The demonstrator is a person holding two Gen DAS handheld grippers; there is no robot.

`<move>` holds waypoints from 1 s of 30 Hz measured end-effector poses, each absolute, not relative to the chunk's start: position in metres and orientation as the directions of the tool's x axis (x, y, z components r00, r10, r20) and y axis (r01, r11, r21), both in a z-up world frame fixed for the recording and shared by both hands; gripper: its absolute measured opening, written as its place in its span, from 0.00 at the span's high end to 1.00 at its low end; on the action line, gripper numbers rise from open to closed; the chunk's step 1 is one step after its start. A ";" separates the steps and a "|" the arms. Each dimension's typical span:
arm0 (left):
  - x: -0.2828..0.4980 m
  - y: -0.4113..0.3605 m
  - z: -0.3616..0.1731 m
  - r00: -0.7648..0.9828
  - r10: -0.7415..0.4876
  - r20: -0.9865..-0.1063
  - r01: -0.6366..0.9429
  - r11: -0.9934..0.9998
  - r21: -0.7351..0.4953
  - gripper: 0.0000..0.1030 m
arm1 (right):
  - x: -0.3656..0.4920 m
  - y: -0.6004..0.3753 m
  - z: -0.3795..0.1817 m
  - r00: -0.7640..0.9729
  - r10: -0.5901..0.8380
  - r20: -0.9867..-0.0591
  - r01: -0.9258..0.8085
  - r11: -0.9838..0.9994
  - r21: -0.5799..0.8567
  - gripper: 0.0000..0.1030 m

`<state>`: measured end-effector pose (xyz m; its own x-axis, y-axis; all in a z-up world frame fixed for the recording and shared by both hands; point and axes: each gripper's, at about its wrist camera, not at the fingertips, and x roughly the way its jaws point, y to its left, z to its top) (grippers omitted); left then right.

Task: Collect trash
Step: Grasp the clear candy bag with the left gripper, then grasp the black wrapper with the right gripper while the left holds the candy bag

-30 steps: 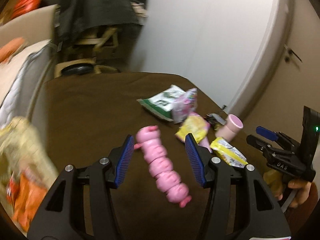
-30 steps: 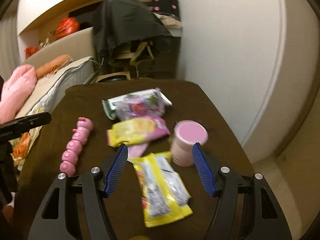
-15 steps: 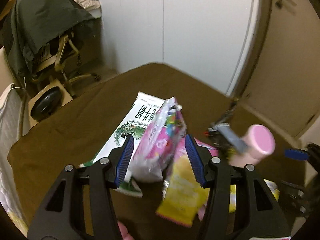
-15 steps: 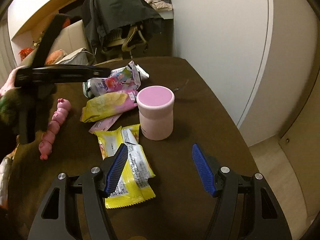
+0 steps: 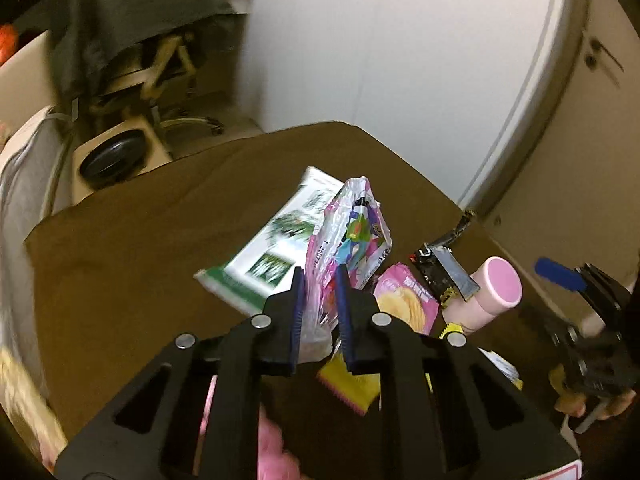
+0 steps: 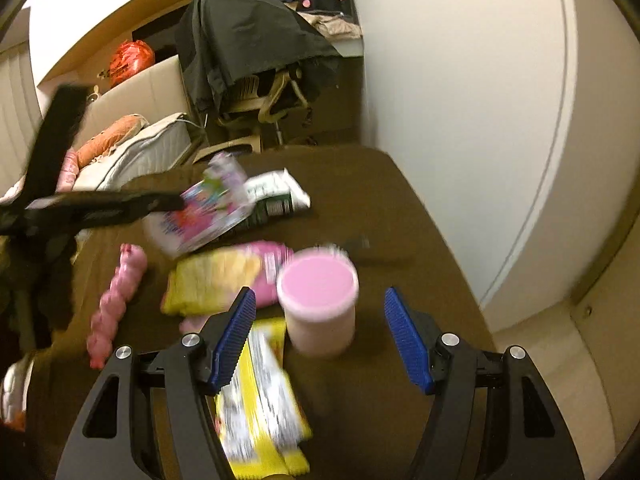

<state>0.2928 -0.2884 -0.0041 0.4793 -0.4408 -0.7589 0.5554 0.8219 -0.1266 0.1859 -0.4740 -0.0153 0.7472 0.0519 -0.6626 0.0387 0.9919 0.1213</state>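
Note:
My left gripper is shut on a pink and multicoloured snack bag, lifted off the brown table; the bag also shows in the right wrist view. Below it lie a green and white packet, a pink and yellow chip bag and a black wrapper. My right gripper is open, its fingers either side of a pink lidded cup. A yellow wrapper lies under its left finger.
A pink segmented toy lies on the table's left part. The brown table ends near a white wall on the right. A chair draped with a dark jacket and a bed stand beyond.
My left gripper has closed on the pink snack bag and raised it. My right gripper has moved forward so the pink cup sits between its open fingers.

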 end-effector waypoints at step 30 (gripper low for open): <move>0.202 -0.155 -0.009 0.504 -0.453 -0.735 0.333 0.888 -0.319 0.85 | 0.291 -0.491 -0.037 0.515 0.144 -0.845 -0.011 0.987 0.161 0.53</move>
<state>0.2023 -0.1549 -0.0090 0.5042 -0.4530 -0.7352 0.3326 0.8876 -0.3187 0.2908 -0.4915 -0.0371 0.5147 0.1437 -0.8452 -0.0105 0.9868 0.1614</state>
